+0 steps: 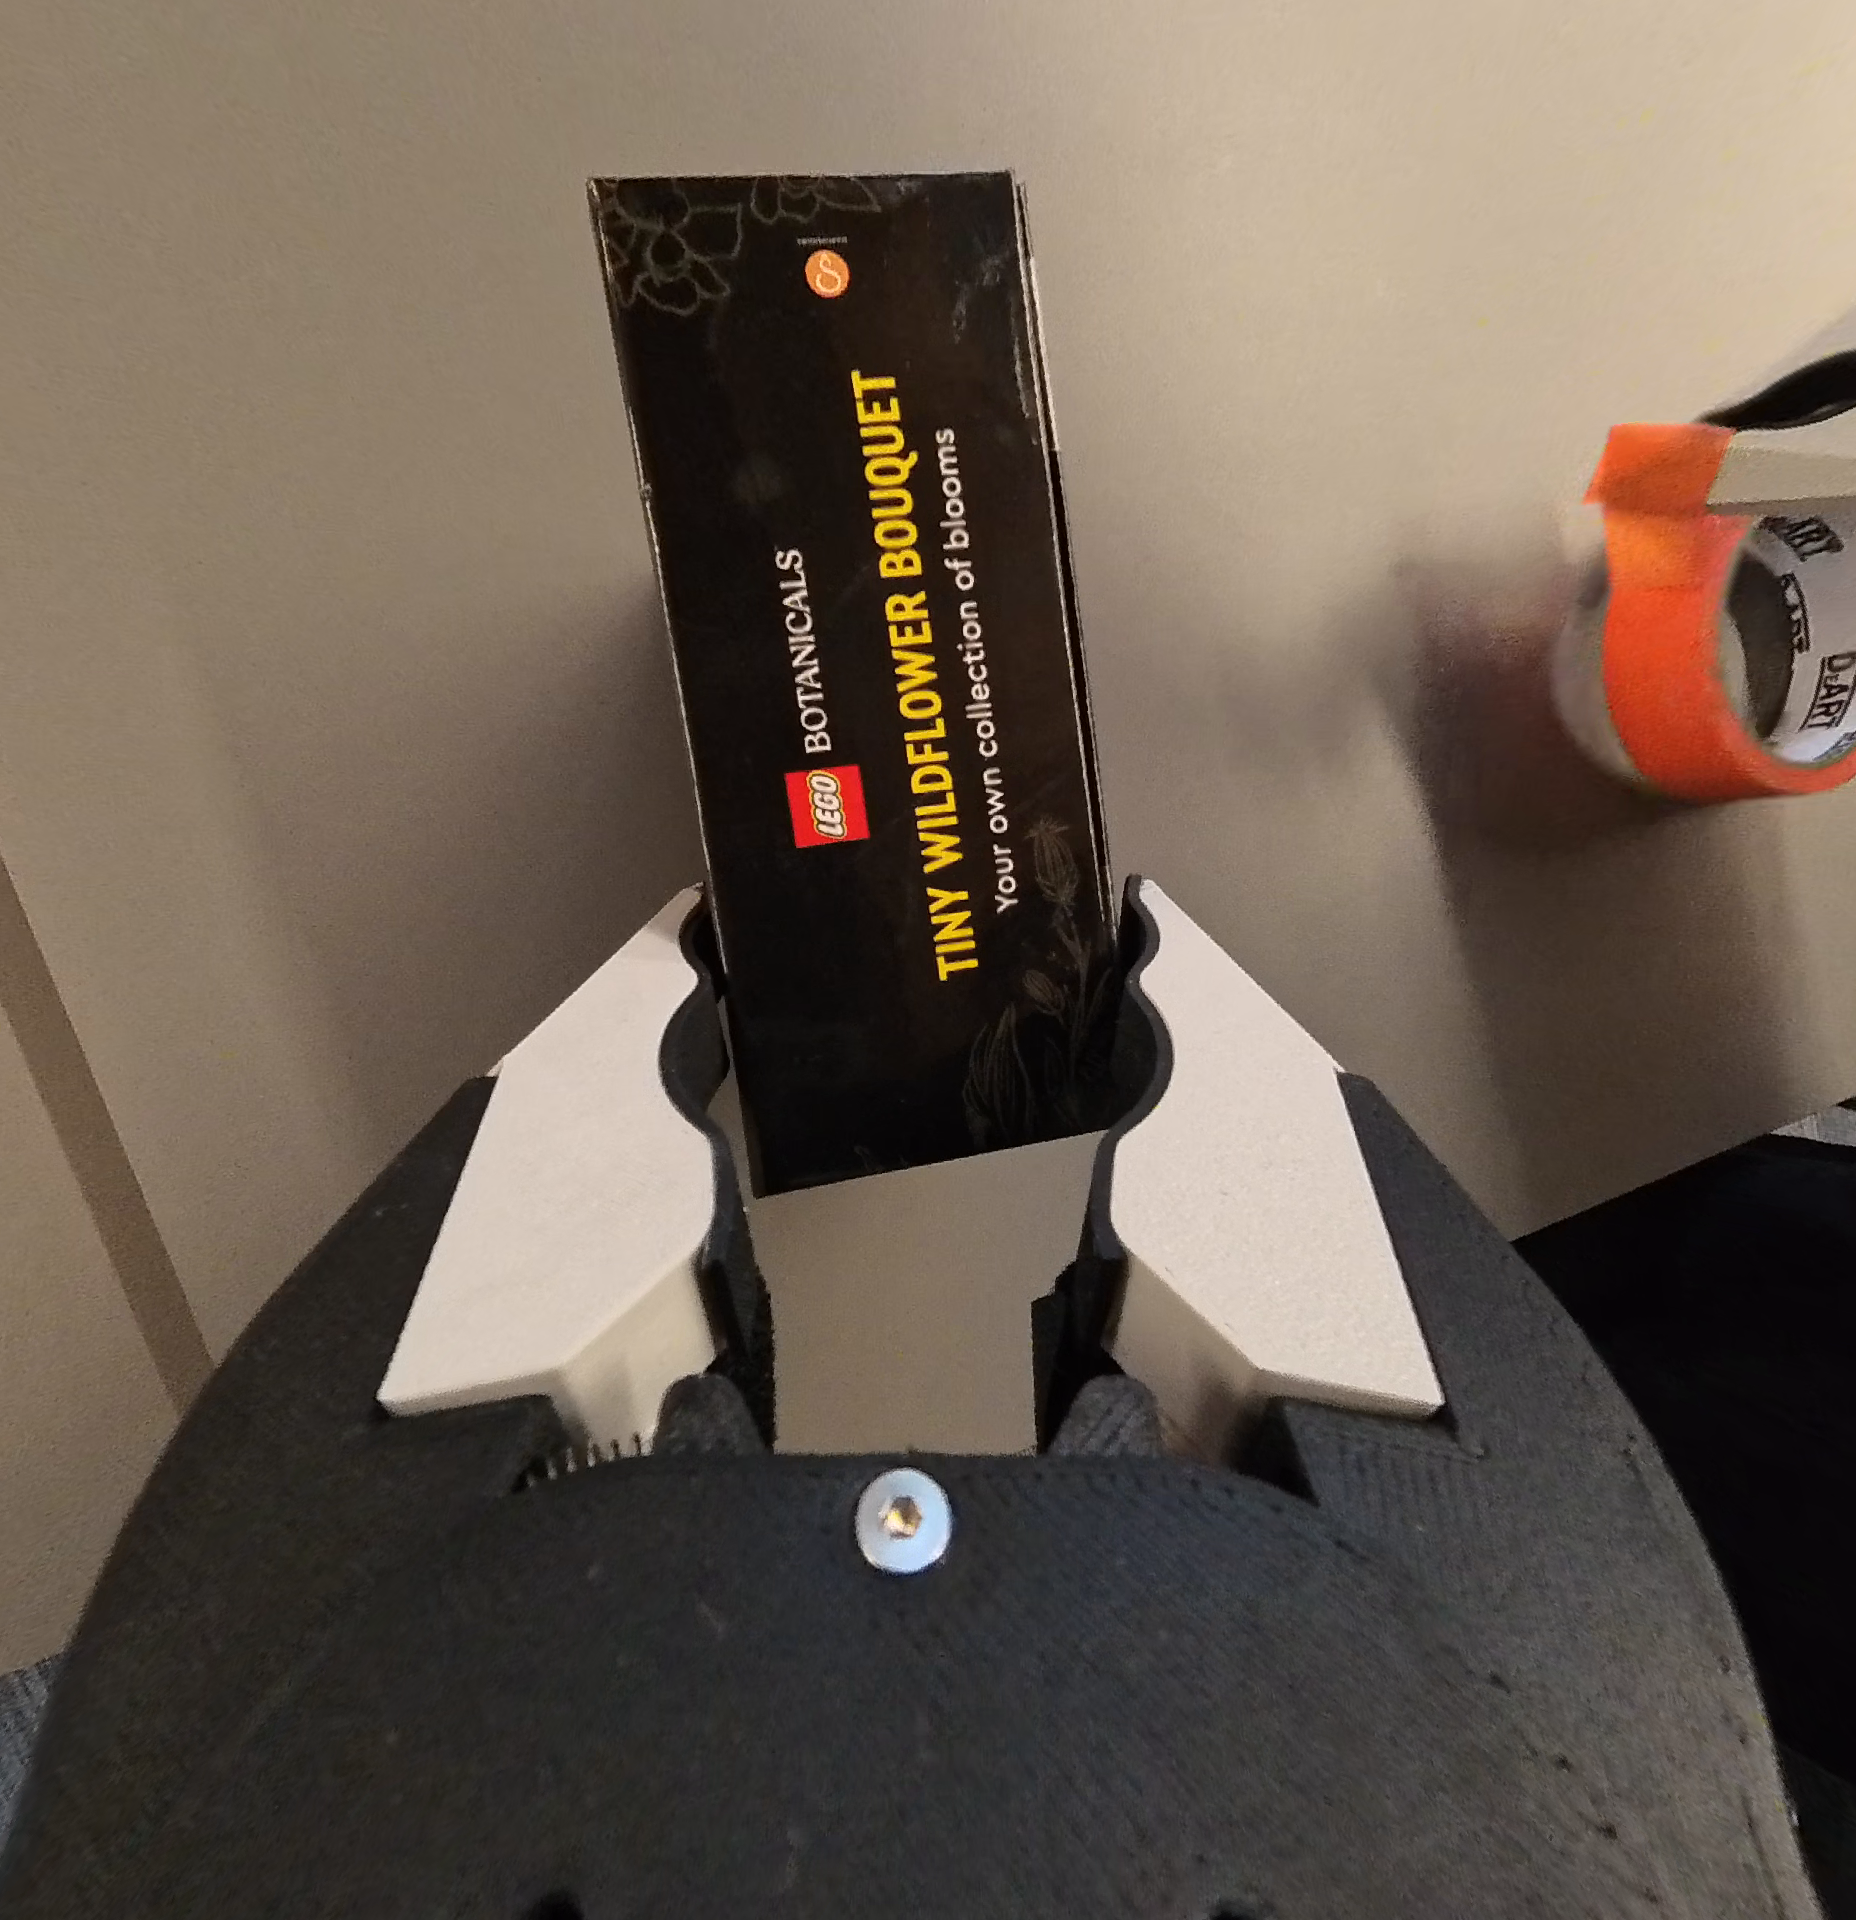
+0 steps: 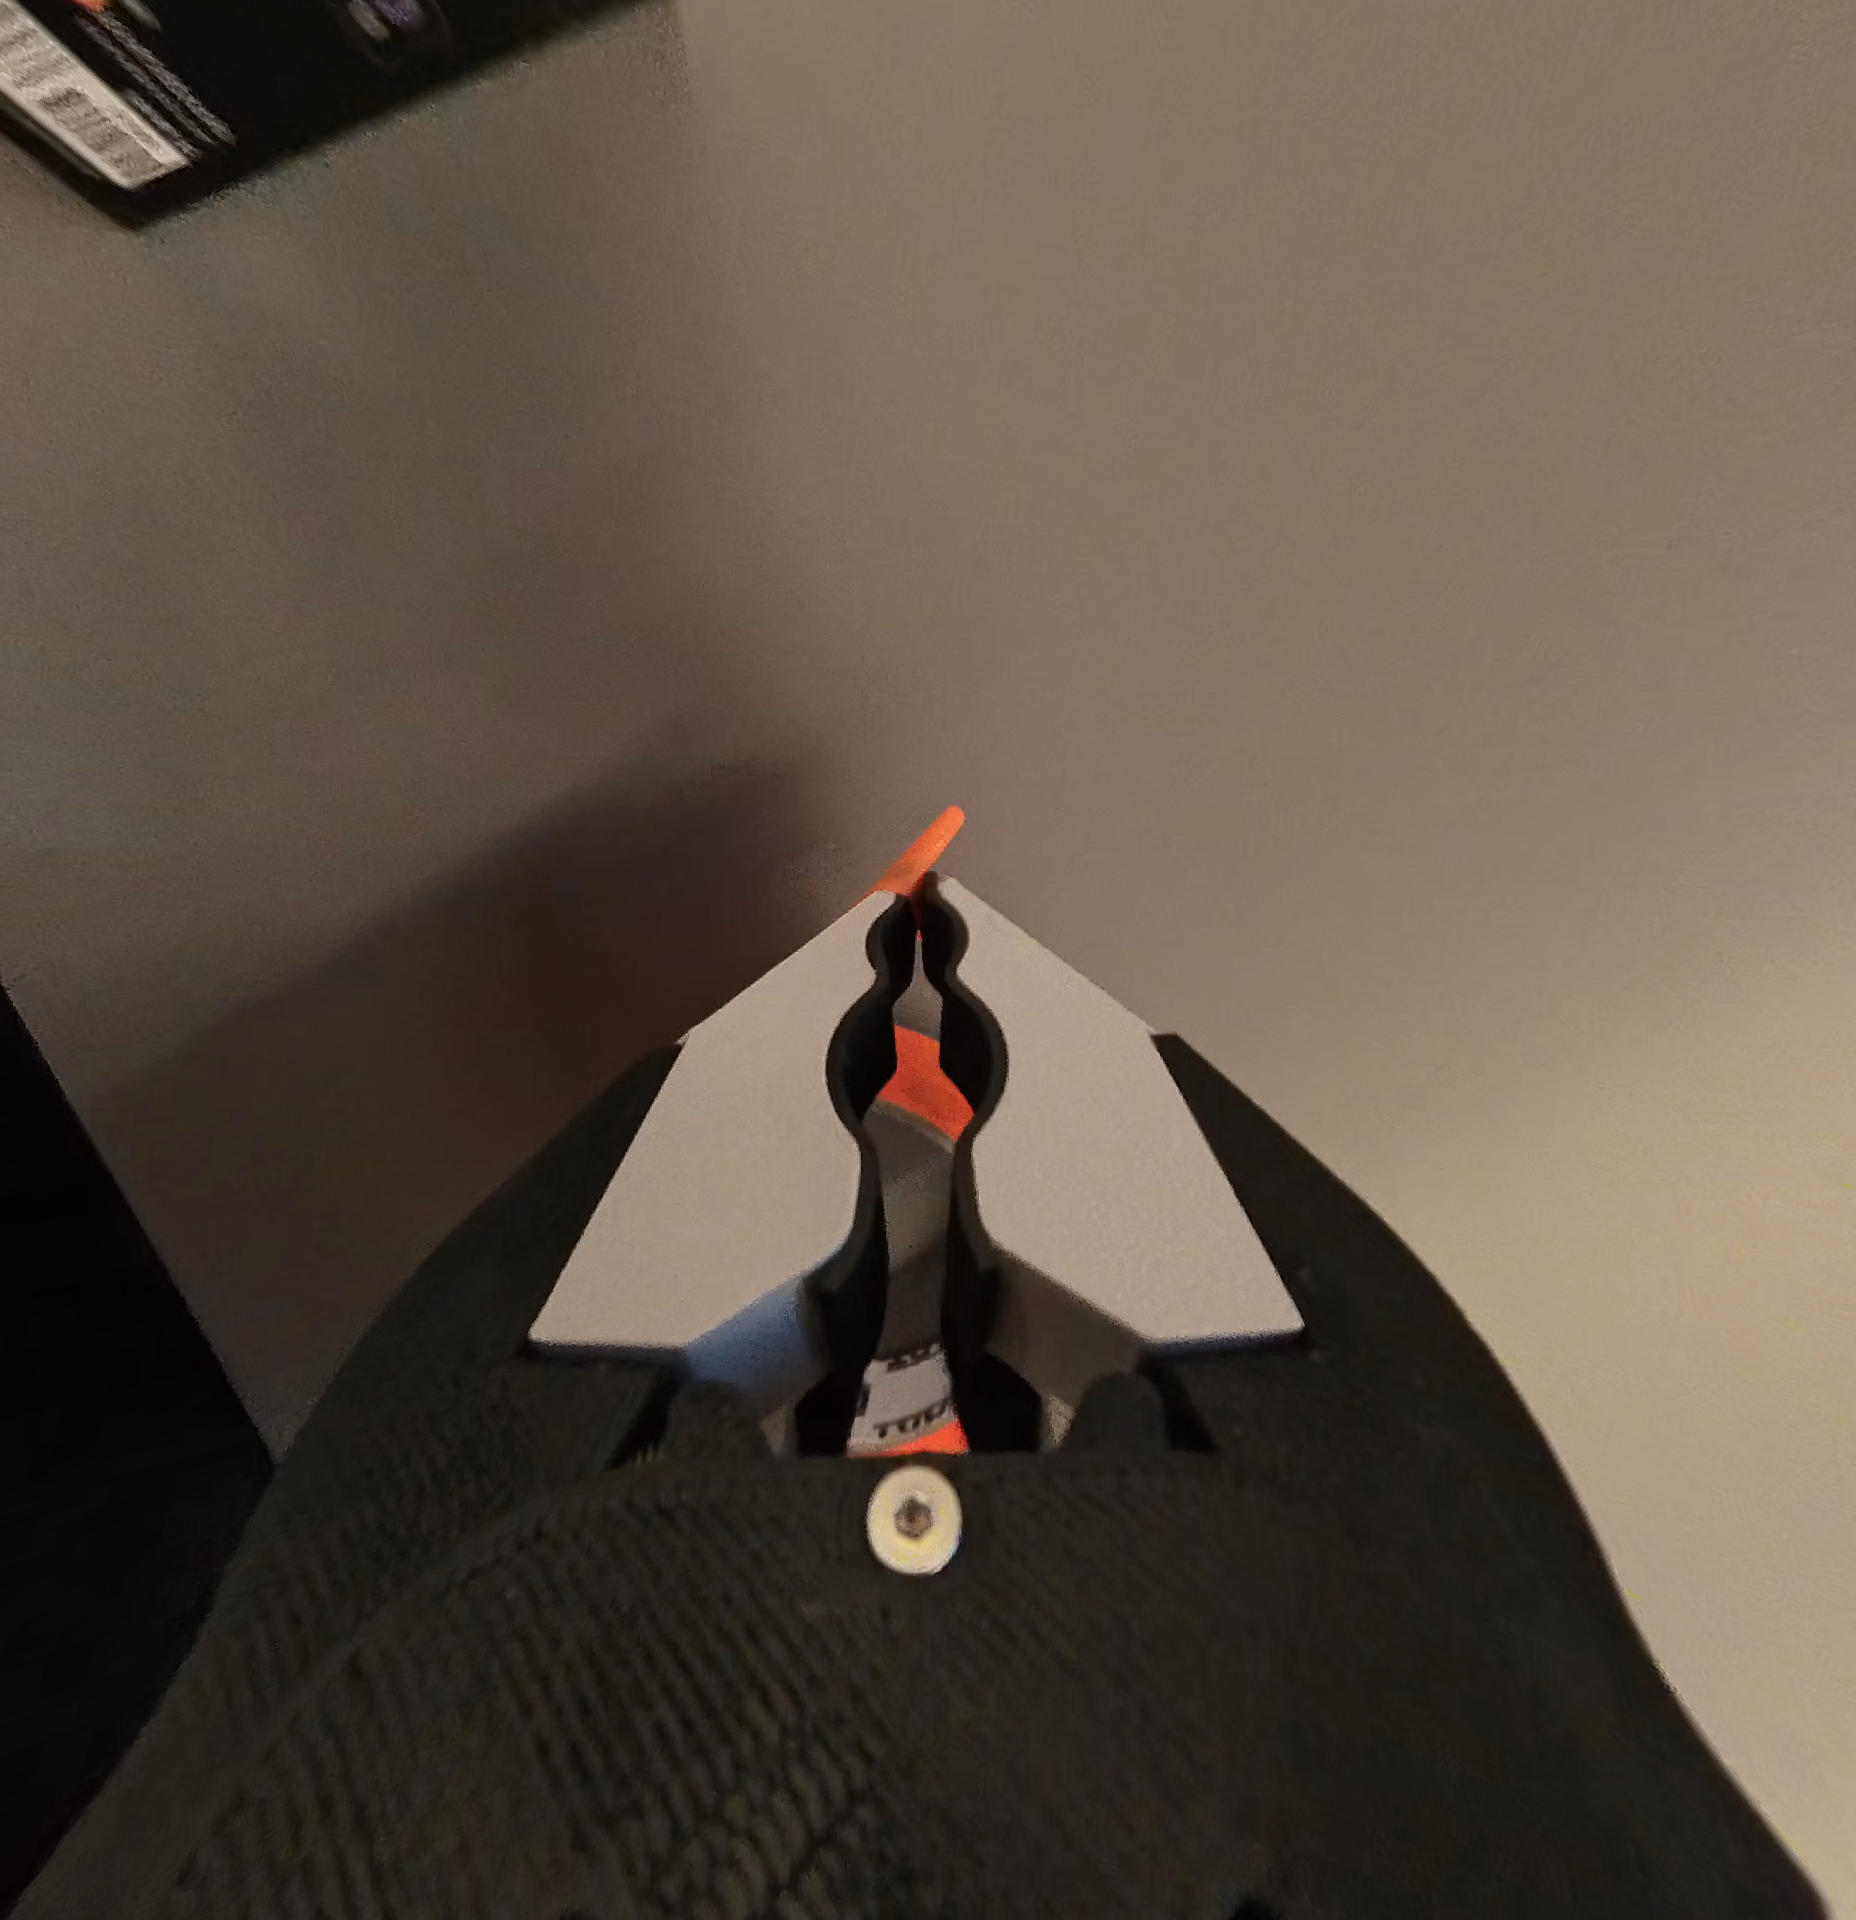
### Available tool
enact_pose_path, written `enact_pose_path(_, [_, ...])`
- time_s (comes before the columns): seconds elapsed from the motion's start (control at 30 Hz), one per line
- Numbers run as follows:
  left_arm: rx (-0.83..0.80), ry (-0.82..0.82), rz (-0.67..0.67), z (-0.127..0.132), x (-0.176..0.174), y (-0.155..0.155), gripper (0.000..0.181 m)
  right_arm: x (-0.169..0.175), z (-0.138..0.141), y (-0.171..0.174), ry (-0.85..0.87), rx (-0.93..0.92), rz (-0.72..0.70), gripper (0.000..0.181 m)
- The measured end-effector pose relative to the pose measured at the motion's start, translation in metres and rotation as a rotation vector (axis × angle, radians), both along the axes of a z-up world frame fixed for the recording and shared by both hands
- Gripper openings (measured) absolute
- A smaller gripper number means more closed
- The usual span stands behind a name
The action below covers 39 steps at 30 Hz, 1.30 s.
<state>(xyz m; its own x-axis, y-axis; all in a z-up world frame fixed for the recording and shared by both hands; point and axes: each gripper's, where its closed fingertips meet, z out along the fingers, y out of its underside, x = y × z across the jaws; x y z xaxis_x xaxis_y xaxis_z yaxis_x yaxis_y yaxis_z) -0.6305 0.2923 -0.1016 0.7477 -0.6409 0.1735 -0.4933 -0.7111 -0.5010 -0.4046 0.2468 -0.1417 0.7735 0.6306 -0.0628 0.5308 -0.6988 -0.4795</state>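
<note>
1. Two white fingers of the left gripper (image 1: 919,1023) clamped the near end of a black box (image 1: 851,623) over the grey table (image 1: 280,520).
2. Toward the table's right edge, the right gripper (image 2: 924,914) pinched the orange tape's (image 1: 1672,665) free end, roll hanging below.

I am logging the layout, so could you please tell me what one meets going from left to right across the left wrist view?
Left gripper, shut on the black box, its left finger first, then the box, then its right finger → orange tape roll, its end pinched by the right gripper.
</note>
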Motion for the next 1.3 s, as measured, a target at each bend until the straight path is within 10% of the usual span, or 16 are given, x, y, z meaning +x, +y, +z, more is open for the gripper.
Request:
enact_pose_path(0.47, [-0.001, 0.006, 0.028, 0.000, 0.004, -0.001, 0.074, -0.036, 0.101, 0.018, -0.158, 0.506, 0.270, 0.000])
enact_pose_path(1.3, [0.006, -0.002, 0.147, 0.000, 0.024, -0.005, 0.074, -0.093, 0.099, 0.024, -0.394, 0.602, 0.164, 0.000])
